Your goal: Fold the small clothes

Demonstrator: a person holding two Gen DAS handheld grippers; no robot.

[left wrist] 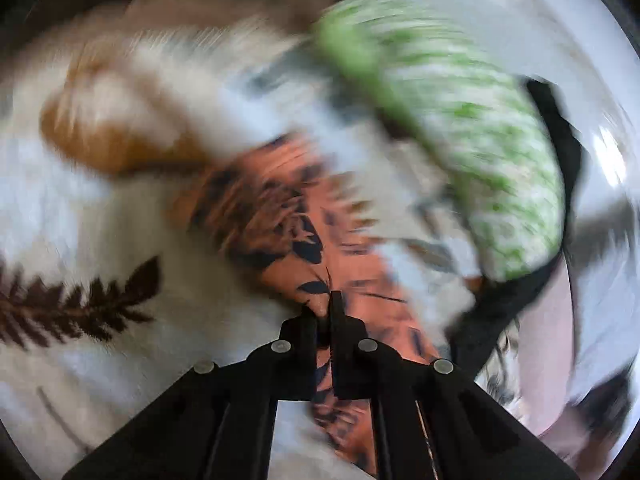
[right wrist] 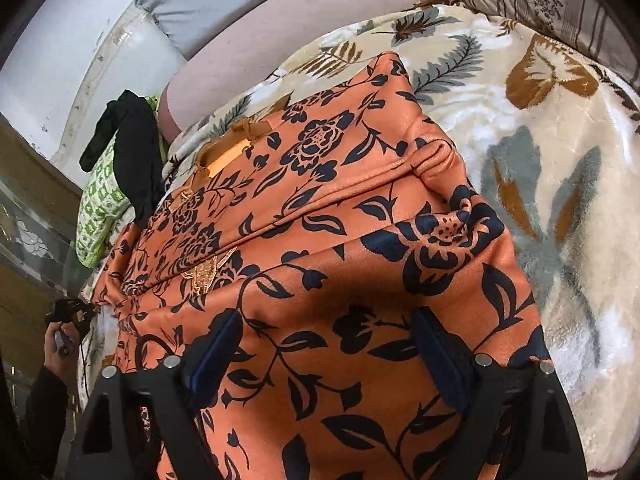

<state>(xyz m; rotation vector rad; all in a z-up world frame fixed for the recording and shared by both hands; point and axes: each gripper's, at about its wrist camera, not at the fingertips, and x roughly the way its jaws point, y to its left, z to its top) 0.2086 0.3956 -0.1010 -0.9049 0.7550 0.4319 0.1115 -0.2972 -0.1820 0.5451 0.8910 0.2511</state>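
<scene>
Across the bed, the orange floral garment (right wrist: 320, 240) lies spread flat on the leaf-print fleece blanket (right wrist: 560, 208), filling most of my right wrist view. Its cloth is smooth with a slight sheen, printed with navy flowers, leaves and curling stems; two long raised fold ridges run diagonally across it, and a small orange tie sits near its far edge.

My right gripper (right wrist: 328, 348) hovers low over the near part of the cloth, jaws spread wide, the dark blue pads (right wrist: 218, 344) well apart with printed fabric showing between them. Nothing is pinched there.

My left gripper (left wrist: 325, 312) has its black fingers drawn together on a thin edge of the same orange garment (left wrist: 296, 216), clamping it. That view is heavily motion-blurred, so finer detail is lost.

Beyond the garment, the blanket is plush and cream, with grey, brown and ochre fern shapes. At the bed's far corner a green-and-white patterned cloth (right wrist: 100, 200) hangs, a limp black garment (right wrist: 132, 152) draped over it. Pink and grey cushions (right wrist: 256, 36) lie behind.
</scene>
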